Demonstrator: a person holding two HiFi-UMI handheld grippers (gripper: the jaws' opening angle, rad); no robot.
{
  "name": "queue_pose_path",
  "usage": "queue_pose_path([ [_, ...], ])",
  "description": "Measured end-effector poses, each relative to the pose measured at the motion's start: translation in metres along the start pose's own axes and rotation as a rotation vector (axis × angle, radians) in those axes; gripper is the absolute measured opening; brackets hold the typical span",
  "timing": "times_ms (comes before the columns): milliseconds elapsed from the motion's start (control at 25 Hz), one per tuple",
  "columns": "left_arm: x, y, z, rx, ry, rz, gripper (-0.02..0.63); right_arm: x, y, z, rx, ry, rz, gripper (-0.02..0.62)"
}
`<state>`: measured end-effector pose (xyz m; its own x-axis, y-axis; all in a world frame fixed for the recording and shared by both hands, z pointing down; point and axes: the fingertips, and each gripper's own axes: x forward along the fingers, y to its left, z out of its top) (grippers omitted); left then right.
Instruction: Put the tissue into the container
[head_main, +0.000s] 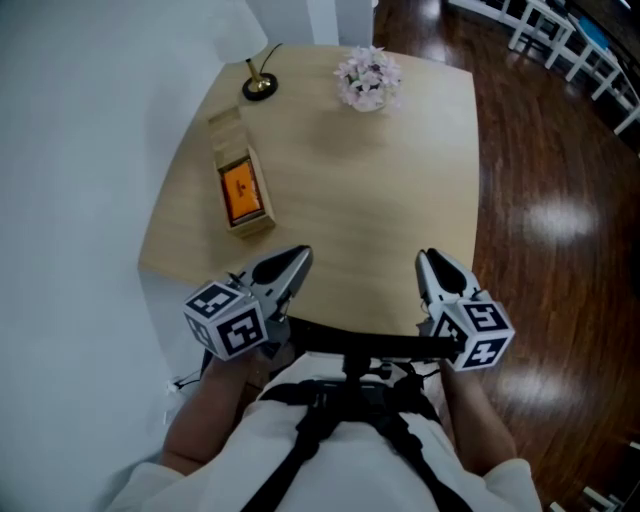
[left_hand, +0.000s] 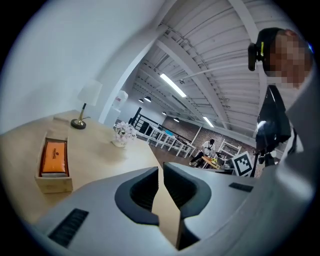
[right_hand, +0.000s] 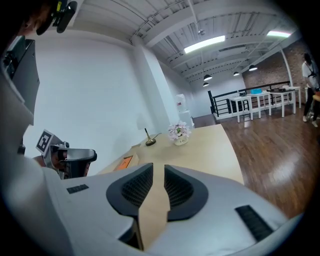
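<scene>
Okay, one light wood table (head_main: 380, 200): its left edge runs close along a white wall (head_main: 80, 150), while its right edge and far right corner give onto dark wood floor (head_main: 540, 220). The near edge is against the person's body. One wooden container (head_main: 255, 228) sits near the left edge, long side running near to far, and a flat wooden flap (head_main: 226, 122) lies at its far end. One orange tissue pack (head_main: 241, 192) lies inside the container, face up. One lamp base (head_main: 259, 88) stands at the far left corner, close to the wall. One small pot of pale flowers (head_main: 368, 78) stands by the far edge, well apart from the container. A broad stretch of bare wood runs from the container across to the right edge and down to the near edge. There are two grippers, both over the near edge, each with one marker cube. The left gripper (head_main: 298, 258) is just nearer than the container, near the near left corner; its fingers stand a narrow slit apart, with only table showing between them. The right gripper (head_main: 428, 260) is toward the near right corner, well apart from the left one, and its fingers are likewise slightly apart with nothing in them. Neither gripper touches the container or the tissue pack.
</scene>
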<state>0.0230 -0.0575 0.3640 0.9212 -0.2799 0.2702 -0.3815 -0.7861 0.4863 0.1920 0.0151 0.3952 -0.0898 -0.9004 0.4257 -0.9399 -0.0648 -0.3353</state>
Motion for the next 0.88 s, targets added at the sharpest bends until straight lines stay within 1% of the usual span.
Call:
queue_pose_path([
  [160, 0.005, 0.002, 0.003, 0.009, 0.006, -0.001, 0.023, 0.008, -0.002, 0.004, 0.002, 0.002, -0.002, 0.049],
  [360, 0.009, -0.003, 0.004, 0.014, 0.0, -0.026, 0.023, 0.012, -0.007, 0.006, 0.004, -0.02, -0.008, 0.034],
  [520, 0.012, -0.003, 0.005, 0.015, 0.003, -0.03, 0.023, 0.015, -0.01, 0.007, 0.007, -0.012, -0.003, 0.0],
  [640, 0.014, -0.005, 0.005, 0.021, 0.011, -0.026, 0.023, 0.014, -0.007, 0.007, 0.011, 0.006, 0.004, 0.0],
  [880, 0.017, -0.011, 0.005, 0.026, 0.02, -0.033, 0.023, 0.021, -0.006, 0.013, -0.005, -0.001, 0.023, 0.0],
])
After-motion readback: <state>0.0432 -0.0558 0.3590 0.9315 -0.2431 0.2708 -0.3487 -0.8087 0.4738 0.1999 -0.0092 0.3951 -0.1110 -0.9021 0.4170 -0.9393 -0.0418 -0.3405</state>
